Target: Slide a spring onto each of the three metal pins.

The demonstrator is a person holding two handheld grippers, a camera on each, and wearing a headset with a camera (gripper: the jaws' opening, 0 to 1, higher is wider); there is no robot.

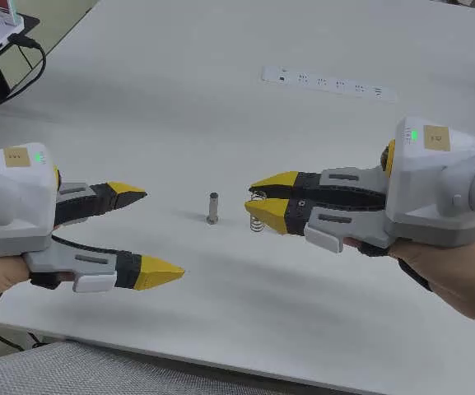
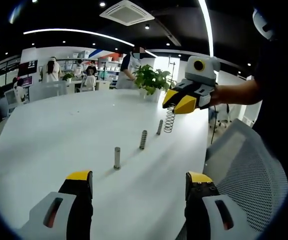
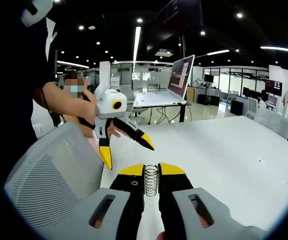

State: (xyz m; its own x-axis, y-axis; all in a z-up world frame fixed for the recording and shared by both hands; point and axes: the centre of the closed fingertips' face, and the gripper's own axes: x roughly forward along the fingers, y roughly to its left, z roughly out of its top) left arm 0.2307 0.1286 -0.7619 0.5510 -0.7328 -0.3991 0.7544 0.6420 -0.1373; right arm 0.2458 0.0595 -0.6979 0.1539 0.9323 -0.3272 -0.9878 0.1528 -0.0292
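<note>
we note right gripper [image 1: 250, 196] clamped on spring [image 1: 256, 223], just right of bare pin [image 1: 213, 207]; left gripper [image 1: 163, 231] jaws wide apart, left of pin.

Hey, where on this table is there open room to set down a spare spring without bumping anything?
Widest bare patch: the table between the power strip and the bare pin. Also free: the near margin below both grippers. Crowded: the gap between the open left gripper and the right gripper, shut on a spring.
</note>
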